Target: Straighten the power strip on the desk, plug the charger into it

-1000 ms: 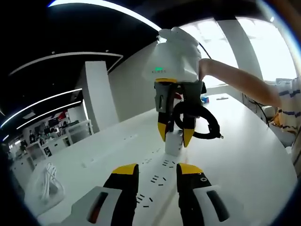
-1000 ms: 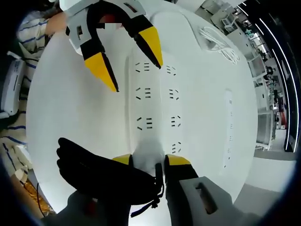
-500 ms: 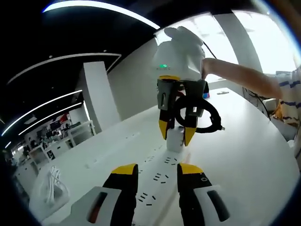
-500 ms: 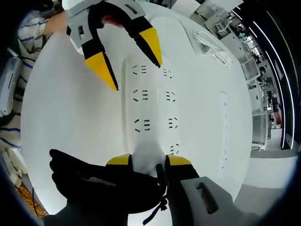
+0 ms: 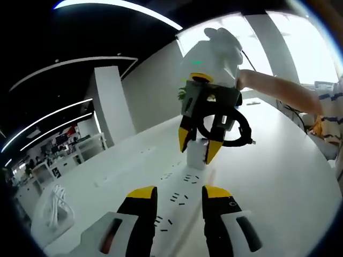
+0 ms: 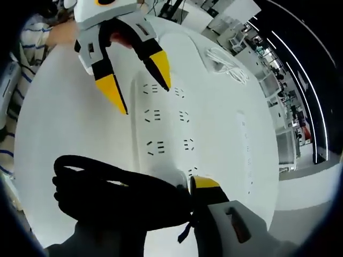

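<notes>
Both unchanged: right hand-held gripper (image 5: pixel 197 151) still clamps the charger (image 5: pixel 198 151); left hand-held gripper (image 5: pixel 179 195) stays wide.

1 power strip (image 6: pixel 167 128), 1 charger (image 5: pixel 198 151), 1 cable bundle (image 5: pixel 53 206)

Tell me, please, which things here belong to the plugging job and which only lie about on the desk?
Belong to the job:
- power strip
- white charger, held by the right gripper
- its coiled black cable
- left gripper, open over the strip

Only lying about:
- bundle of white cable
- second strip
</notes>
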`<state>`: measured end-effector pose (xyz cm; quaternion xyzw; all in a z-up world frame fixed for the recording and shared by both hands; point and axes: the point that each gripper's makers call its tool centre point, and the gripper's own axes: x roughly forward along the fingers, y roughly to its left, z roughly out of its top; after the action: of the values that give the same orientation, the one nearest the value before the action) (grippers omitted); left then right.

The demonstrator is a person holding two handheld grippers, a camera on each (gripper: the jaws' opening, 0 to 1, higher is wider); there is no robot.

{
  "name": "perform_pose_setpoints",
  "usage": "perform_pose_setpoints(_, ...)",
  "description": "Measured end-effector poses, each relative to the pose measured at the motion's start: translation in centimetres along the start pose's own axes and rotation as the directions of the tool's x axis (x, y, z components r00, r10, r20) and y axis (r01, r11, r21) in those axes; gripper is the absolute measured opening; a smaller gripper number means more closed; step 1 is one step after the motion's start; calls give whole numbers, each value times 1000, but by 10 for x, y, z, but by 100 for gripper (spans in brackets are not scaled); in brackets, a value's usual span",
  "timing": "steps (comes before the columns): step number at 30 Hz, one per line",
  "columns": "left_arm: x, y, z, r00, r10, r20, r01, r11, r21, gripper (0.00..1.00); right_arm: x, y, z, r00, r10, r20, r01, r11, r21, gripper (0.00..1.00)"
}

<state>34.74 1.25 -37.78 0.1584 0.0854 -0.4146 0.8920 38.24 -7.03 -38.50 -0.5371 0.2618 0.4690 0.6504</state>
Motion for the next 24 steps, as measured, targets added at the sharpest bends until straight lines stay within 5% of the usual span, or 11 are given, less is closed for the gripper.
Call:
perform_pose_setpoints(15, -5, 6, 7, 999, -2, 33, 3, 999, -54, 34, -13, -4, 4, 994, -32, 108, 25, 998, 61, 29)
perform_pose_setpoints(24, -6, 8, 7, 999, 4, 39, -1, 997, -74, 33, -36, -11, 17, 952, -77, 297, 29, 986, 163, 28)
